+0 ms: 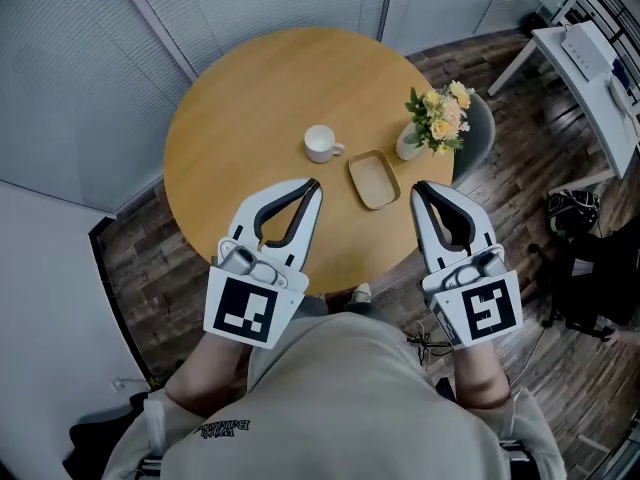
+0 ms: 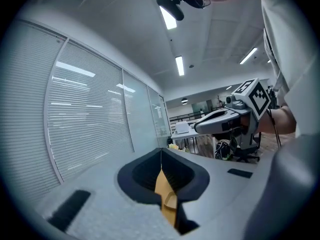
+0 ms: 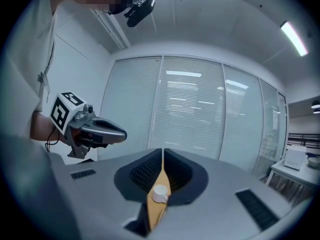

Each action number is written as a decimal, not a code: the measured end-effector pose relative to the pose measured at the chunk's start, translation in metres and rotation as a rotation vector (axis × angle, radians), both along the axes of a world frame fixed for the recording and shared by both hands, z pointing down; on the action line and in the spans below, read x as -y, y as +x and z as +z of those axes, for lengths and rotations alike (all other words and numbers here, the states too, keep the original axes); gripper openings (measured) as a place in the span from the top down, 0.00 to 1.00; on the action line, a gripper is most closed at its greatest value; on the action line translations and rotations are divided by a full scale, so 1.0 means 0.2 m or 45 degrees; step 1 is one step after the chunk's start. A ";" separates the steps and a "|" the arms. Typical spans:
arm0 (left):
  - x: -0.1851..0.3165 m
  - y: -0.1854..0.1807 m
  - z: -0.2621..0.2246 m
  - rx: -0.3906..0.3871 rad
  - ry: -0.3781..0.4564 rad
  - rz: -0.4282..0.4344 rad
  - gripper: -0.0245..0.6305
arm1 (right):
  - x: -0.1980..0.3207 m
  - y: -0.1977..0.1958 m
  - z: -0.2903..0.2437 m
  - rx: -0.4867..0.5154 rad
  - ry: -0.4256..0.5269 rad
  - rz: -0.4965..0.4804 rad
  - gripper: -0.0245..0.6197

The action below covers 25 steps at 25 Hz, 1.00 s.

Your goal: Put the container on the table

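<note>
Plainly, both pairs of jaws are pressed together with nothing held: in the left gripper view the left gripper (image 2: 161, 156) shows its two dark pads meeting along a thin line, and in the right gripper view the right gripper (image 3: 163, 155) does the same, with only a sliver of tan table top and the white mug (image 3: 160, 194) showing in the gap below the tips. In the head view the left gripper (image 1: 314, 186) and right gripper (image 1: 418, 189) hang side by side at the lower middle of the frame, over the near edge of the round wooden table (image 1: 240, 98). The container (image 1: 374, 179), a shallow tan tray, already lies flat on the table at the frame's centre, between the two tips and just beyond them, touching neither. By that reading the task looks finished, so the risk lies in further motion, not in a grasp. A forward drift of either tip could catch the low rim and slide the container toward the mug (image 1: 320, 144) just above left, or toward the vase of flowers (image 1: 412, 142) just above right, which looks top-heavy and would likely tip if bumped. Should a re-grasp be wanted, jaws that are together would only shove the tray; they would need to part first, and the shallow rim offers little to pinch.
</note>
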<state>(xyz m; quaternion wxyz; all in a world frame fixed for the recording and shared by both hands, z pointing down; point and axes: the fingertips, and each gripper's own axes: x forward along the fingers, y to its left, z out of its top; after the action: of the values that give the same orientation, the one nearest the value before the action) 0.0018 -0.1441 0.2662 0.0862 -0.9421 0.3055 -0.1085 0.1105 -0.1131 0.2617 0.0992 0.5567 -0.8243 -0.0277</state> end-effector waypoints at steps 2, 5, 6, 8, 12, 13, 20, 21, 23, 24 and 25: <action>-0.02 -0.01 0.01 0.011 0.025 -0.009 0.93 | -0.01 0.00 0.02 0.011 -0.007 0.003 0.91; -0.04 -0.03 0.04 0.004 0.066 -0.031 0.93 | -0.03 -0.03 0.06 0.037 -0.024 -0.004 0.91; -0.05 -0.04 0.06 -0.007 0.062 -0.040 0.93 | -0.03 -0.05 0.08 0.045 -0.033 -0.007 0.91; -0.06 -0.06 0.09 -0.022 0.029 -0.050 0.93 | -0.03 -0.07 0.11 0.054 -0.048 -0.013 0.91; -0.09 -0.08 0.13 -0.014 -0.001 -0.058 0.93 | -0.05 -0.09 0.11 0.075 -0.039 -0.011 0.91; -0.09 -0.08 0.14 -0.010 -0.008 -0.063 0.93 | -0.05 -0.10 0.10 0.077 -0.032 -0.013 0.91; -0.06 -0.10 0.13 0.017 -0.011 -0.075 0.93 | -0.06 -0.12 0.10 0.035 -0.047 -0.012 0.92; -0.06 -0.10 0.13 0.013 -0.013 -0.075 0.93 | -0.05 -0.12 0.10 0.042 -0.048 -0.009 0.92; -0.06 -0.10 0.13 0.004 -0.014 -0.076 0.93 | -0.05 -0.11 0.10 0.061 -0.047 -0.004 0.92; -0.05 -0.10 0.12 0.000 -0.011 -0.078 0.93 | -0.05 -0.11 0.09 0.065 -0.043 -0.003 0.92; -0.05 -0.11 0.12 -0.003 -0.009 -0.085 0.93 | -0.05 -0.11 0.09 0.067 -0.037 -0.001 0.92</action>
<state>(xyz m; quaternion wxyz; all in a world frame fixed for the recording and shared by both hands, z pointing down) -0.0209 -0.1341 0.2903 0.0789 -0.9318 0.3364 -0.1112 0.0894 -0.1022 0.2791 0.0857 0.5555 -0.8271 -0.0012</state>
